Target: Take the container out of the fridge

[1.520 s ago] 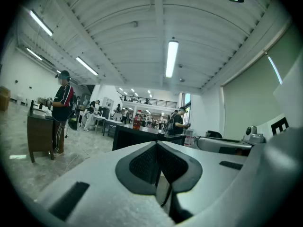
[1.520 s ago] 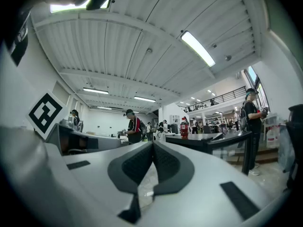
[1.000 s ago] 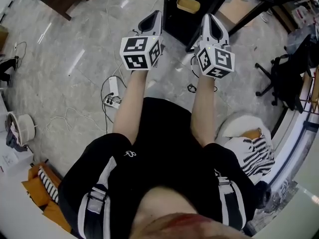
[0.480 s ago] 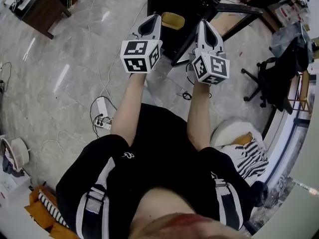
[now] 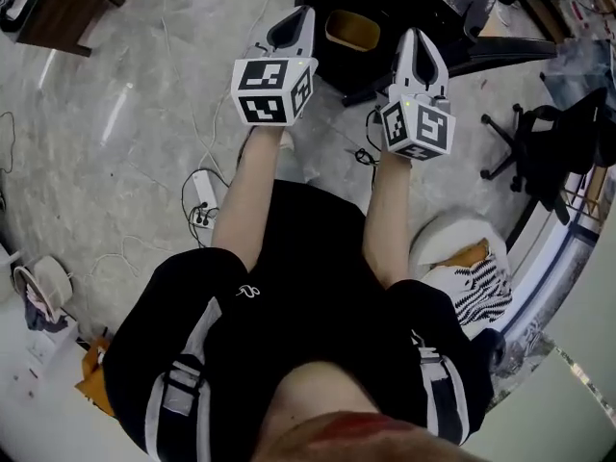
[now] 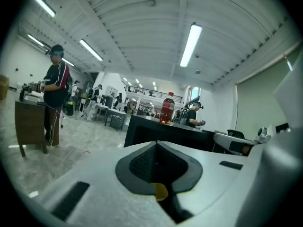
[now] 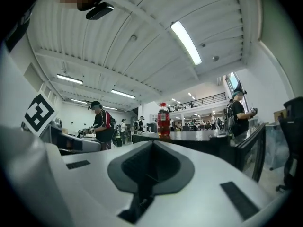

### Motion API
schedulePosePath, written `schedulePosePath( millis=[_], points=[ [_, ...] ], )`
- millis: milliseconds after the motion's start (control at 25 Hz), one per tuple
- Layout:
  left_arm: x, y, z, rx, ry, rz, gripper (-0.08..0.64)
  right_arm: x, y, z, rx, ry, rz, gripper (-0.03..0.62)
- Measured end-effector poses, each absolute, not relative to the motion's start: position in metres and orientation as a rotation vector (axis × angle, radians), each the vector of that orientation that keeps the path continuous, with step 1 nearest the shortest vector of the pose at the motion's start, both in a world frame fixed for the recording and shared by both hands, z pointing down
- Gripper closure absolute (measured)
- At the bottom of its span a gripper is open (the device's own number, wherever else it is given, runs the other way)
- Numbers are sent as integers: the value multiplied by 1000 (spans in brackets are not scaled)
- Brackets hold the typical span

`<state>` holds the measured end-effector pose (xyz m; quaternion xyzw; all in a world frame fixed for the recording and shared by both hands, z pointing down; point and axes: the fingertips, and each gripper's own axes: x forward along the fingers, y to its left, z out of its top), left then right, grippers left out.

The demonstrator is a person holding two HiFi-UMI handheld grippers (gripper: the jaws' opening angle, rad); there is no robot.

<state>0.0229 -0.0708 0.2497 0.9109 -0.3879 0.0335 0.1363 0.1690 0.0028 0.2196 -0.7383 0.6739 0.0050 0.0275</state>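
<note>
Both left gripper (image 5: pixel 302 17) and right gripper (image 5: pixel 413 37) stay closed, container (image 5: pixel 351 30) still between

Pale grey marbled floor (image 5: pixel 115 114) underfoot, glossy, catching streaks of light. A white power strip (image 5: pixel 206 189) lies on it, cables trailing away. Black office chair (image 5: pixel 539 152) over on the right, a wooden desk (image 5: pixel 58 8) in the top left corner. Looking out level now: white ribbed ceiling (image 6: pixel 142 27), long tube light (image 6: pixel 191 44) glowing, a black counter (image 6: pixel 161 129) across the middle, white wall (image 6: pixel 218 108) behind it, and a bright window (image 7: pixel 231 79) high up.
</note>
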Motion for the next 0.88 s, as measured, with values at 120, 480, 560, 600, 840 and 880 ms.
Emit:
schedulePosePath(
  millis=[120,480,560,600,840,880],
  points=[
    [26,-95,275,2594,-1107,154,552,160,-18,251,-2300,2148,-72,580],
    [49,-111,371,2433,-1061,309,552,164,-49,369,-2388,2386,-390,580],
    [50,-107,389,2401,-1061,342,552,162,-52,397,-2419,2473,-438,580],
    [51,-106,397,2389,-1062,354,552,161,-54,411,-2422,2526,-459,580],
    [47,-101,434,2311,-1081,383,552,149,-76,480,-2371,2895,-489,578],
    [45,-100,439,2301,-1083,389,552,148,-80,491,-2364,2958,-479,578]
  ],
)
